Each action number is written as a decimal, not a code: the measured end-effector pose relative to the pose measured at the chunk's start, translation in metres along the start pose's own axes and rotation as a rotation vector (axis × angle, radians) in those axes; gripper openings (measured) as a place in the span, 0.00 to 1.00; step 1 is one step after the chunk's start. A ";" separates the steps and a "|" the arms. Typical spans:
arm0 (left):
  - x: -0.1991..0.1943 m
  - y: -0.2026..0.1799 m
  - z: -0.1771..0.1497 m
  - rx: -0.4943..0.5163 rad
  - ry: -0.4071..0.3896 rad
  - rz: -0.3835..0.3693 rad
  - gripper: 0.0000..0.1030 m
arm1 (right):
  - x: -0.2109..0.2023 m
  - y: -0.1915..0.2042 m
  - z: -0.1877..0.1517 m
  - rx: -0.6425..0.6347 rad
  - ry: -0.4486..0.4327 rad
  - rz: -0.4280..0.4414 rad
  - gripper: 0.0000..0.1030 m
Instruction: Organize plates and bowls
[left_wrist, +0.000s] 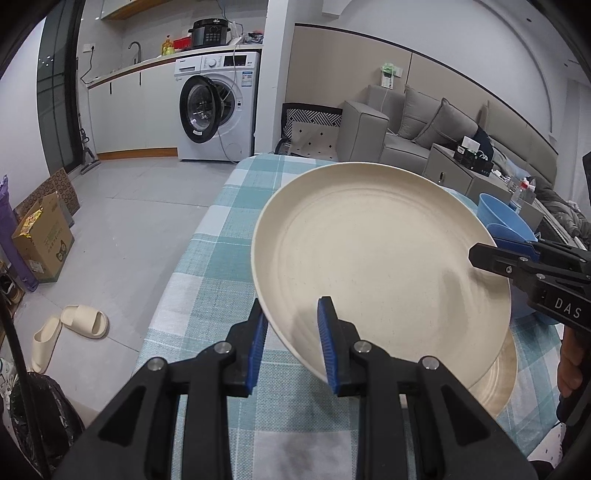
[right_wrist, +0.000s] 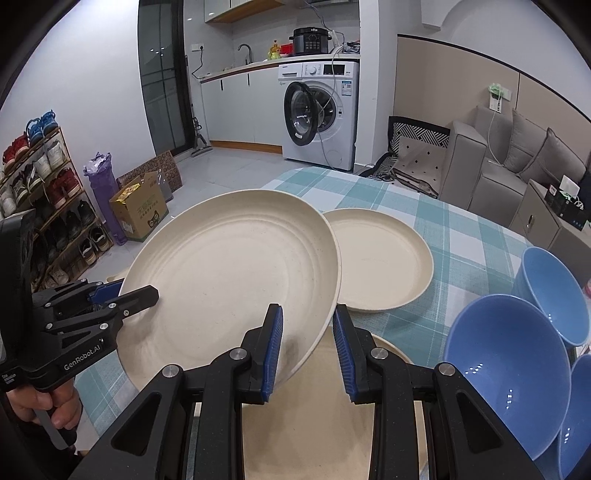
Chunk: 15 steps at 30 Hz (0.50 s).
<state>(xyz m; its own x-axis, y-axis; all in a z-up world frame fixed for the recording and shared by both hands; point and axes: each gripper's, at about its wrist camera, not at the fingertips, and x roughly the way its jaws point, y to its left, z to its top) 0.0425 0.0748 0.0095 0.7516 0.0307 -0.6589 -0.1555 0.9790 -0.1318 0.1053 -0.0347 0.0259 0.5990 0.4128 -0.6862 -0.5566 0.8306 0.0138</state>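
A large cream plate (left_wrist: 380, 258) is held tilted above the checked table; it also shows in the right wrist view (right_wrist: 232, 273). My left gripper (left_wrist: 293, 343) has its jaws astride the plate's near-left rim. My right gripper (right_wrist: 308, 350) has its jaws astride the plate's opposite rim, and it shows at the plate's right edge in the left wrist view (left_wrist: 491, 258). Neither pair of pads visibly presses the rim. A second cream plate (right_wrist: 384, 262) lies flat on the table behind. A third cream plate (right_wrist: 306, 435) lies under the held one. Blue bowls (right_wrist: 509, 369) stand at the right.
The table has a teal checked cloth (left_wrist: 221, 236). Its left edge drops to a tiled floor with slippers (left_wrist: 70, 332) and a cardboard box (left_wrist: 44, 240). A grey sofa (left_wrist: 424, 122) and a washing machine (left_wrist: 218, 110) stand beyond. A shoe rack (right_wrist: 40, 184) stands at the left.
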 end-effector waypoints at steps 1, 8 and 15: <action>0.000 -0.002 0.000 0.002 -0.001 -0.002 0.25 | -0.002 -0.001 -0.001 0.004 -0.001 -0.001 0.29; -0.004 -0.014 0.000 0.022 -0.006 -0.015 0.25 | -0.016 -0.009 -0.008 0.026 -0.010 -0.005 0.29; -0.009 -0.022 -0.001 0.037 -0.014 -0.033 0.25 | -0.032 -0.014 -0.014 0.045 -0.029 -0.012 0.29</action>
<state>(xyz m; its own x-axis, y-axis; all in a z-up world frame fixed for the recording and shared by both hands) 0.0382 0.0531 0.0171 0.7647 0.0004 -0.6444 -0.1066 0.9863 -0.1259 0.0862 -0.0650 0.0376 0.6218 0.4130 -0.6654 -0.5232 0.8513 0.0394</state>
